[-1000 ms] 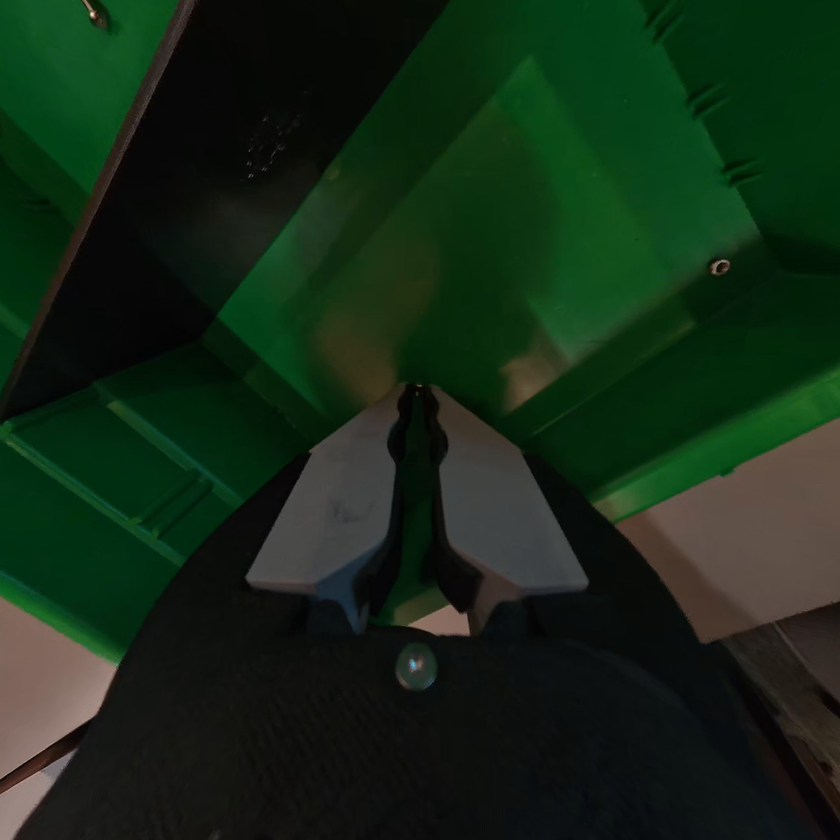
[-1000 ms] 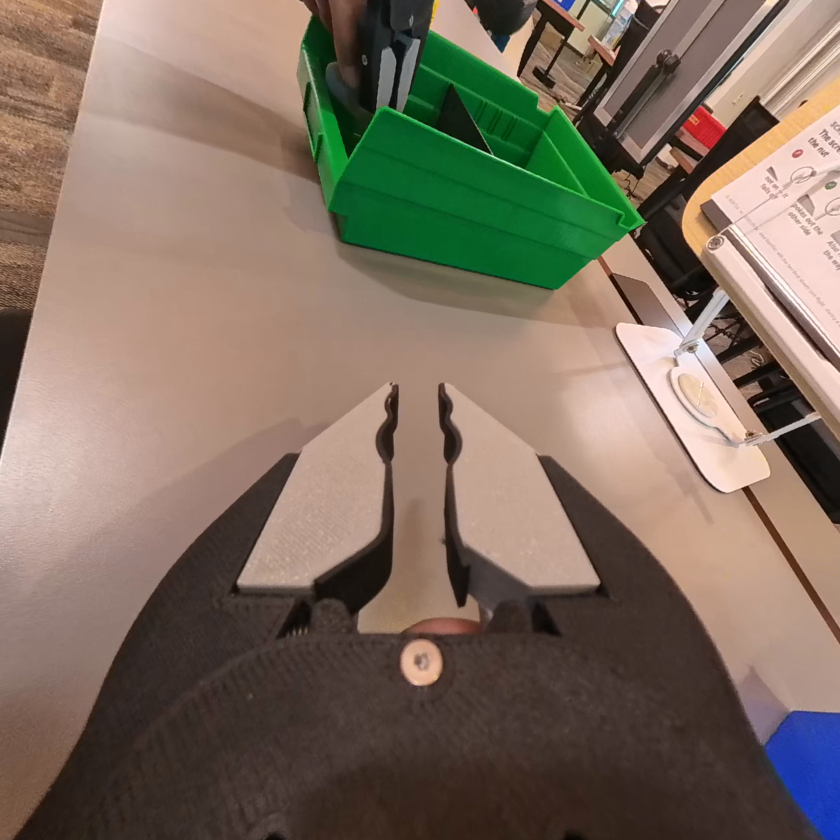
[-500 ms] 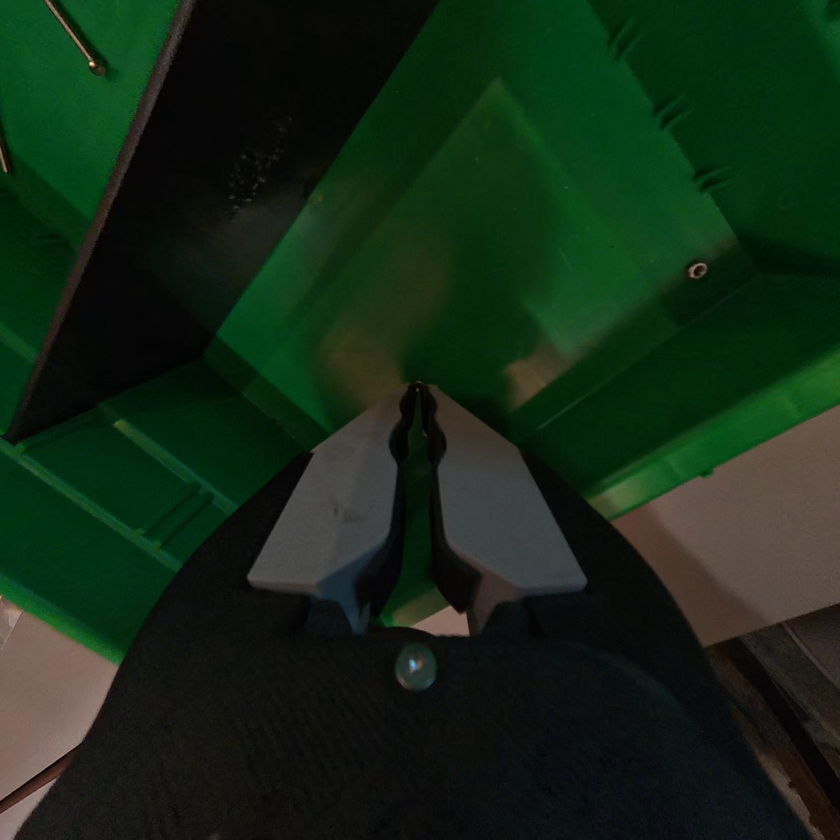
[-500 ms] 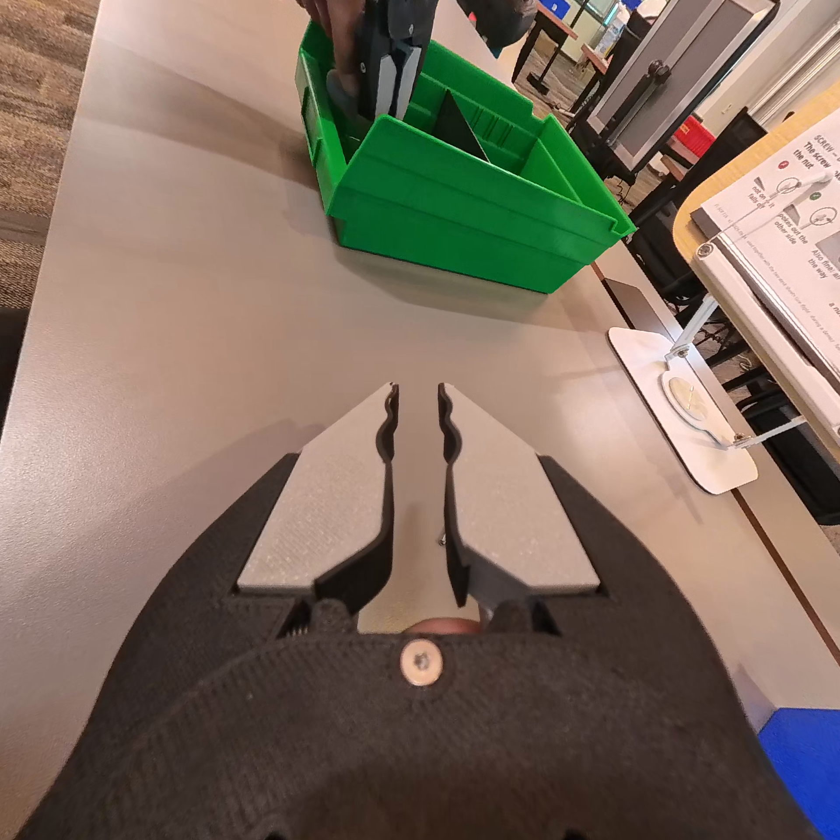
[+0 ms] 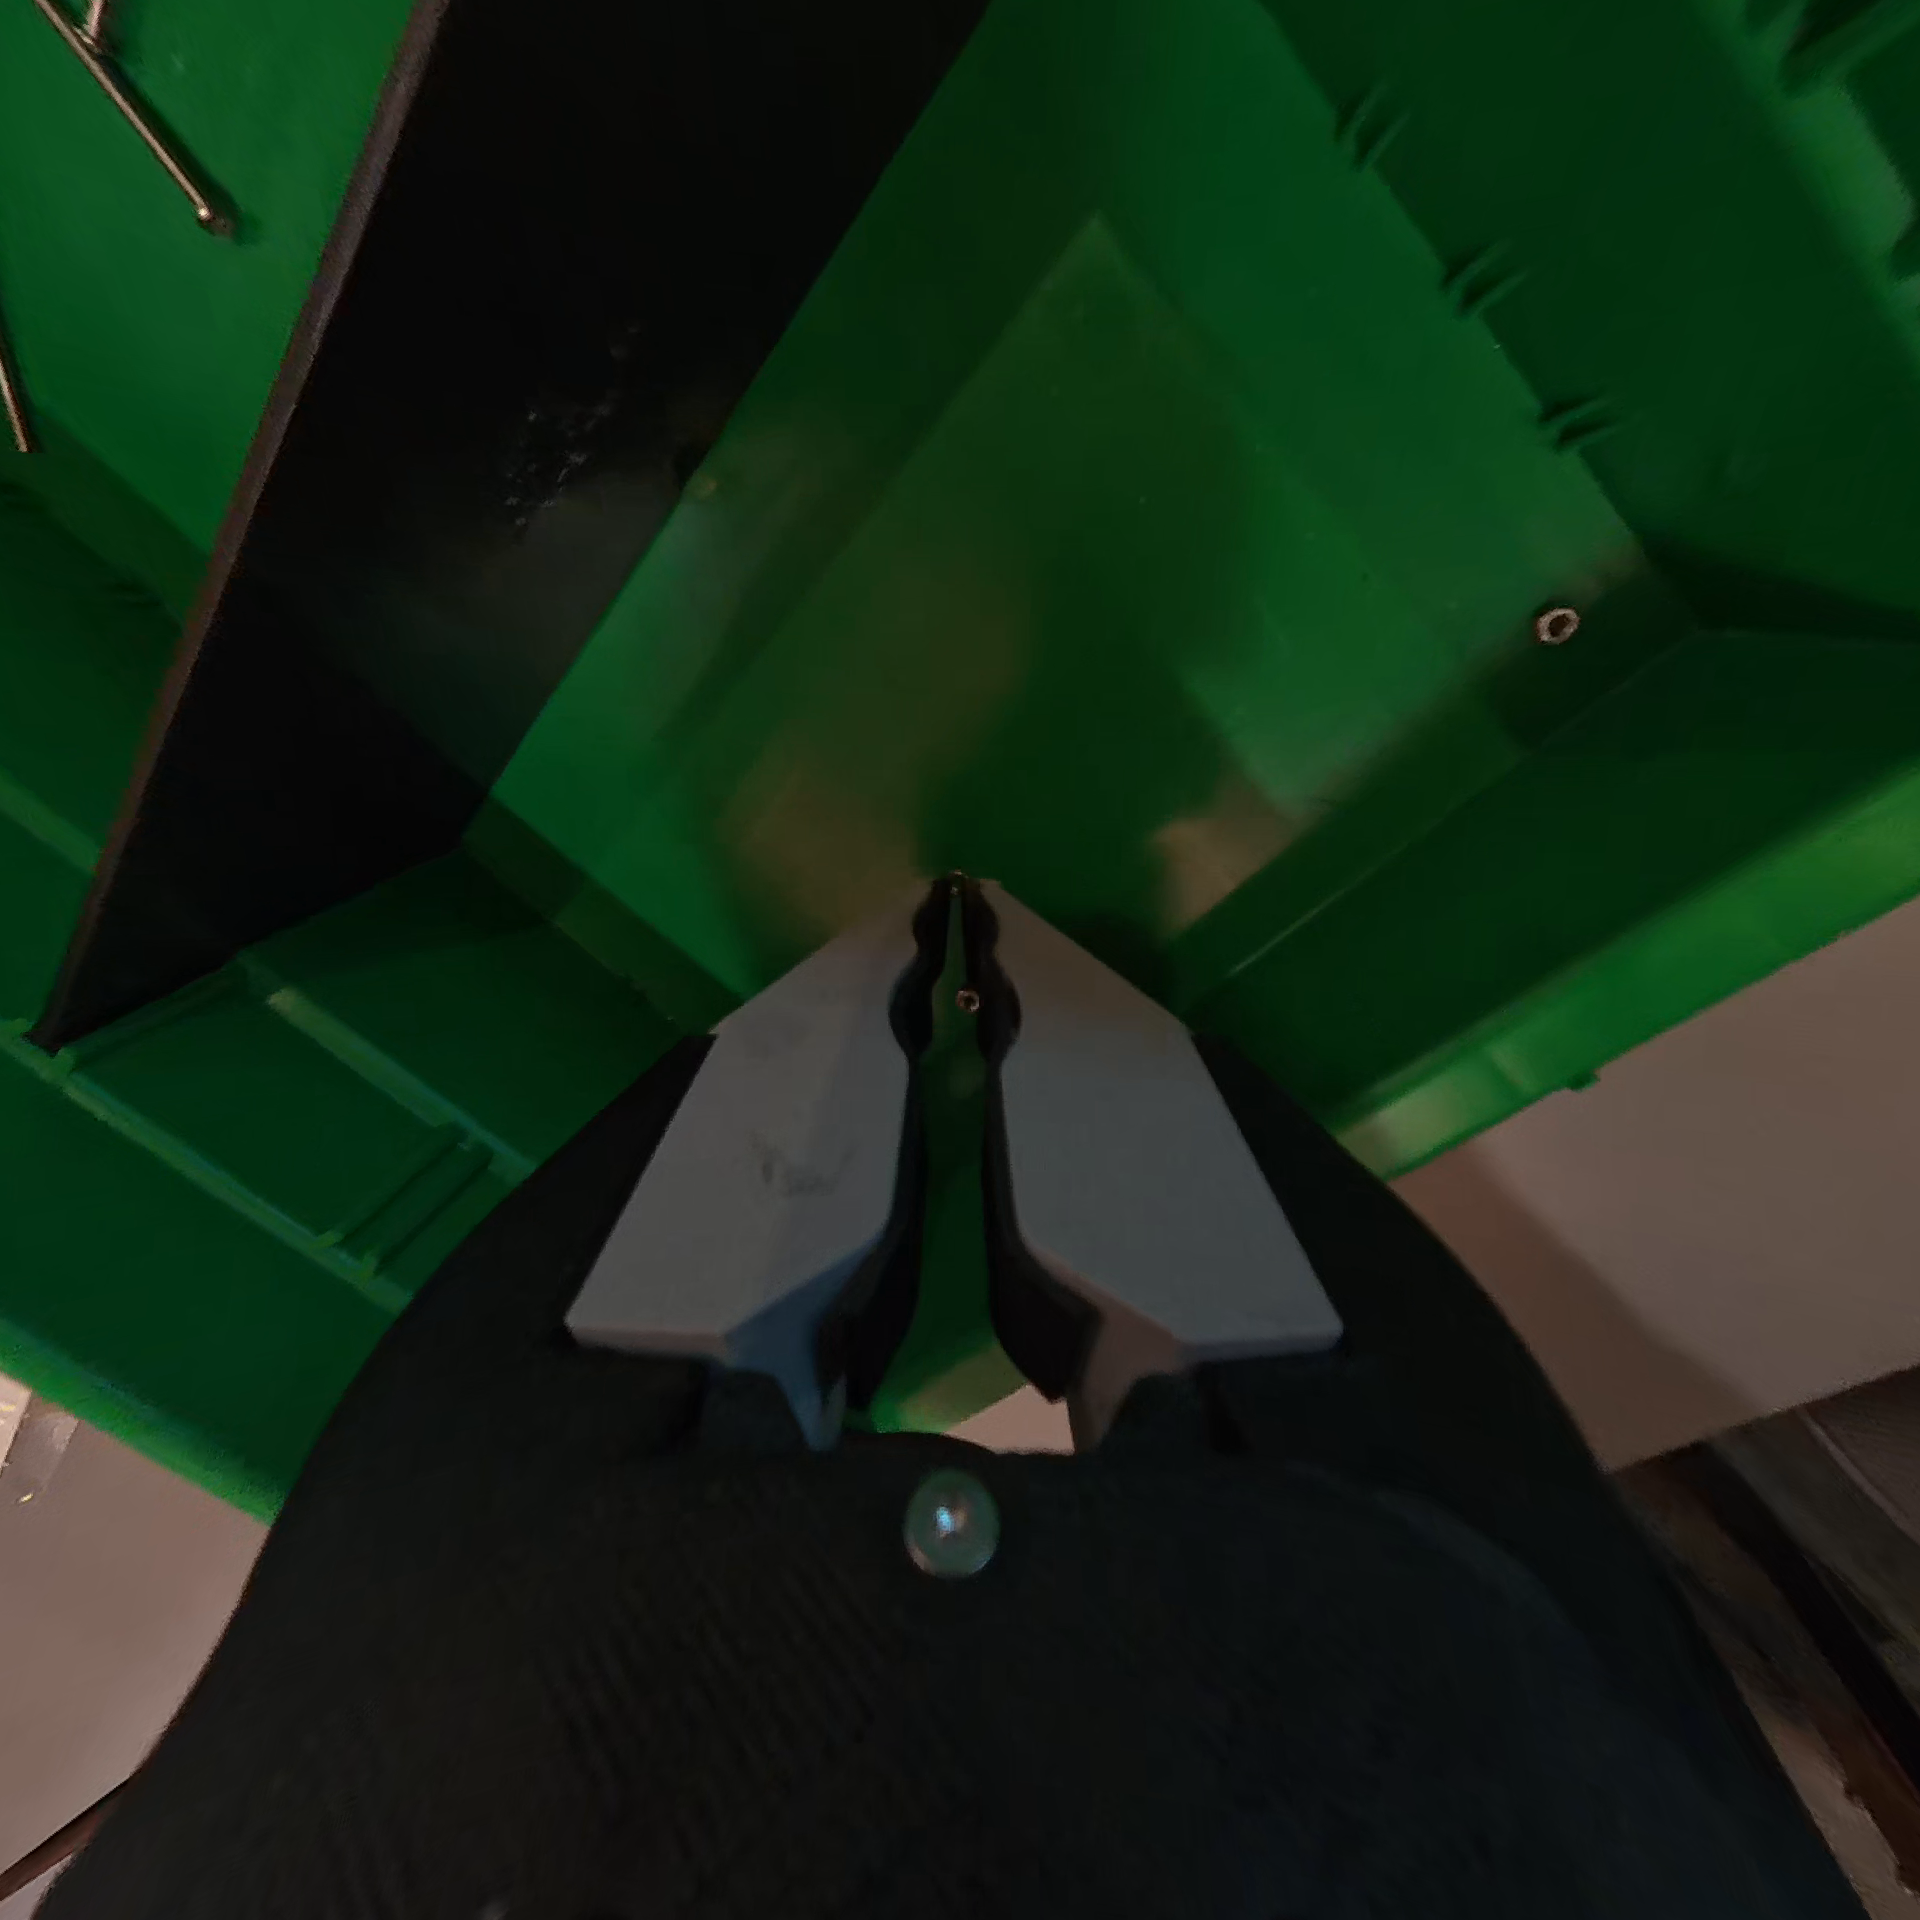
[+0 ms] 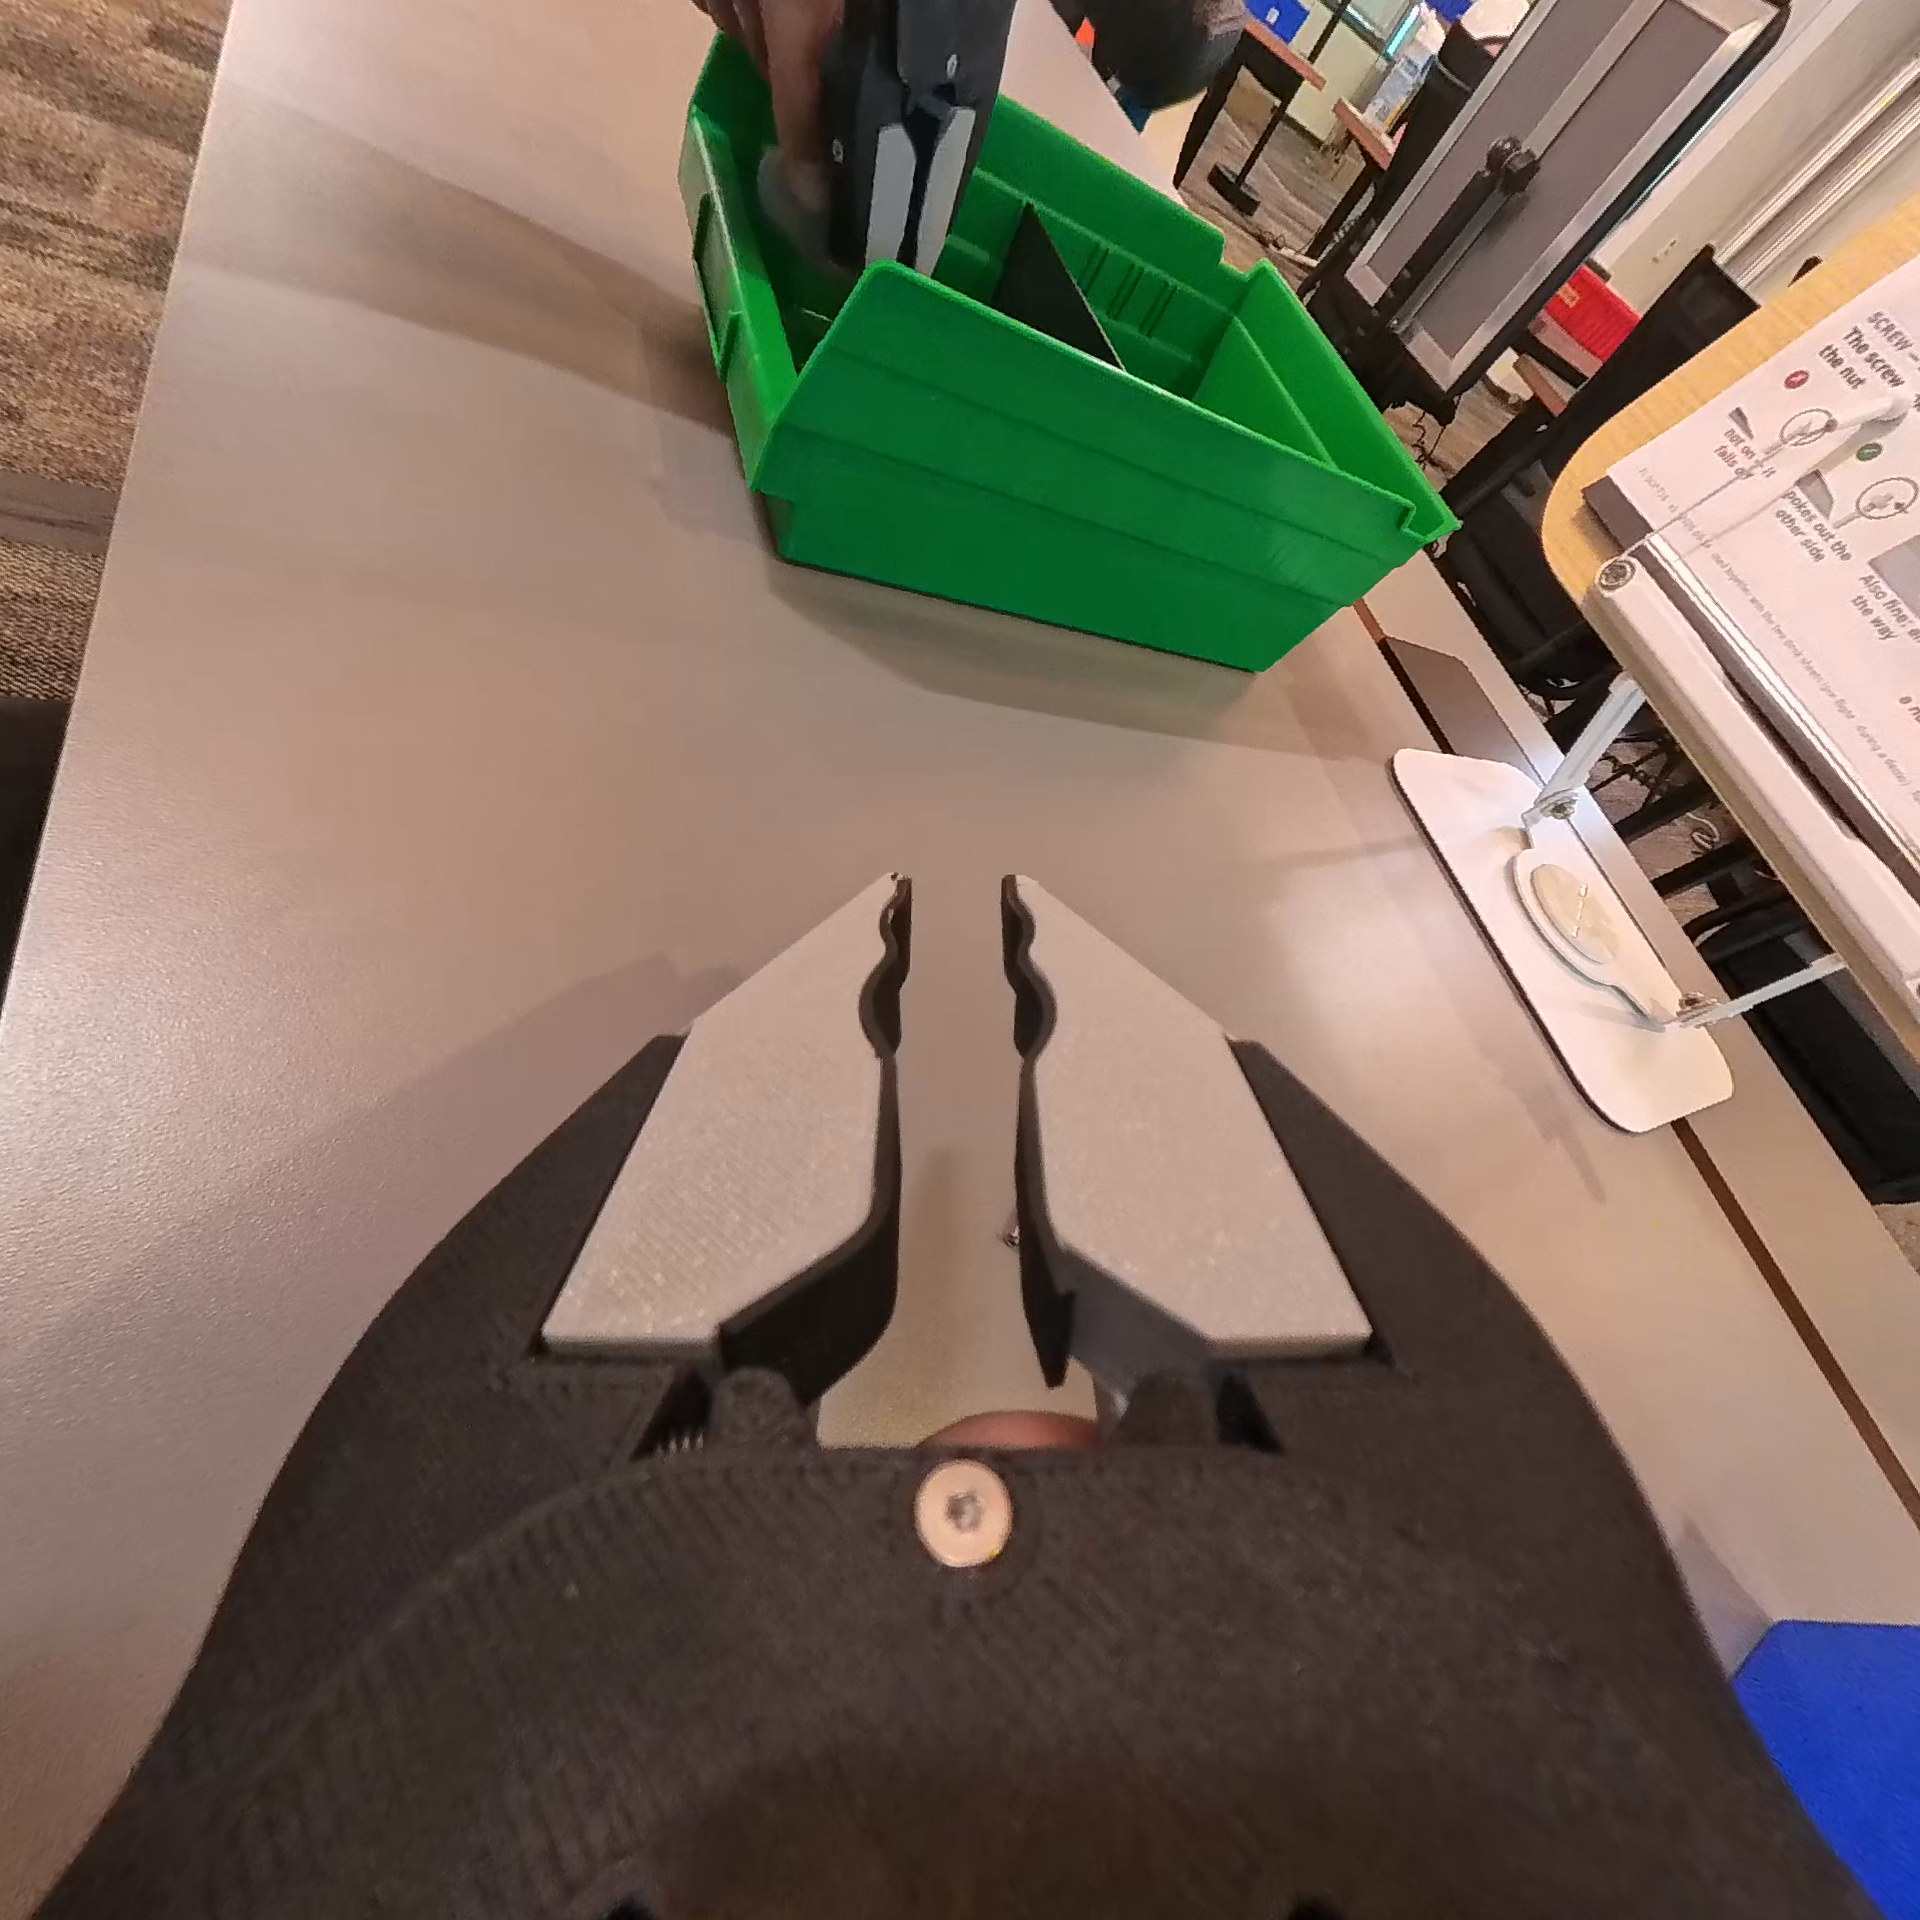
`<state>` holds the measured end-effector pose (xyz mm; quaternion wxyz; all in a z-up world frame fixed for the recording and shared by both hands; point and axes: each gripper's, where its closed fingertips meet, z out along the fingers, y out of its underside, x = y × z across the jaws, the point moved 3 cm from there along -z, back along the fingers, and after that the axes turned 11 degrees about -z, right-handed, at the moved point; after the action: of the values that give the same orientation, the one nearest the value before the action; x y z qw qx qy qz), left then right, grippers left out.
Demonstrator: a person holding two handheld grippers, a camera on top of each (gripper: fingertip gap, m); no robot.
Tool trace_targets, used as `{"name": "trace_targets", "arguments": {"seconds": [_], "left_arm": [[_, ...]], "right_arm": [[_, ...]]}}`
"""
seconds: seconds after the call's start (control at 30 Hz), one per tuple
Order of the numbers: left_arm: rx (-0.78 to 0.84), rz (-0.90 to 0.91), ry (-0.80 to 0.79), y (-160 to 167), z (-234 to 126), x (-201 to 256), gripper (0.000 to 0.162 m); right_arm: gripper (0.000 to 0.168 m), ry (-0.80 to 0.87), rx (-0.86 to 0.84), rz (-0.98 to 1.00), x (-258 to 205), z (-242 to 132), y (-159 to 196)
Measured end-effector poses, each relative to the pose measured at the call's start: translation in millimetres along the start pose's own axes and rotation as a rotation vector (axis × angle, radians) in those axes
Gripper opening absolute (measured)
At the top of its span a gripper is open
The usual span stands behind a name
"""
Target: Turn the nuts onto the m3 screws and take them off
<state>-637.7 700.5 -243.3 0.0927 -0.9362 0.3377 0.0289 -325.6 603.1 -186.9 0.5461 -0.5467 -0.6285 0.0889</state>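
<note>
Nuts sit on the floor of the green bin's near compartment: one nut [image 5: 967, 1000] shows in the narrow slot between the left gripper's [image 5: 957, 889] jaws, and a second nut [image 5: 1556, 625] lies well apart to the right, close to the bin wall. At the very tips of the left gripper a tiny metallic speck is pinched; the jaws are drawn together there, but it is too small to tell whether it is a nut or something else. Long thin screws [image 5: 156, 140] lie in the neighbouring compartment, beyond the black divider [image 5: 447, 436] that stands upright across the green bin [image 5: 1299, 436].

From the right wrist view, the green bin [image 6: 1039, 520] rests on the grey table [image 6: 416, 727], with the left gripper [image 6: 904, 156] reaching down into its near-left compartment, held by a hand [image 6: 774, 99]. The right gripper [image 6: 954, 883] hovers low over bare table, well apart from the bin, its jaws parted and holding nothing. To the right, a white stand base [image 6: 1558, 935] sits at the table's edge, carrying a tilted board with an instruction sheet [image 6: 1808, 488]. A blue object [image 6: 1839, 1766] shows at the lower right corner.
</note>
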Motion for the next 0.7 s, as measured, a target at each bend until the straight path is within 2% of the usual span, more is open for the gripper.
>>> {"name": "trace_targets", "arguments": {"seconds": [0.33, 0.53, 0.7], "left_arm": [[0.041, -0.006, -0.006, -4.0, -16.1, -2.4, 0.001], [0.086, -0.011, -0.011, -5.5, -33.5, 1.5, 0.001], [0.147, 0.007, -0.023, -11.4, -63.5, 13.7, 0.001]], "right_arm": [[0.012, 0.032, -0.050, 0.042, 8.8, 1.6, 10.7], [0.012, 0.102, -0.117, 0.200, 31.6, -2.7, 30.5], [0.013, 0.119, -0.123, 0.278, 40.5, -6.7, 36.7]]}}
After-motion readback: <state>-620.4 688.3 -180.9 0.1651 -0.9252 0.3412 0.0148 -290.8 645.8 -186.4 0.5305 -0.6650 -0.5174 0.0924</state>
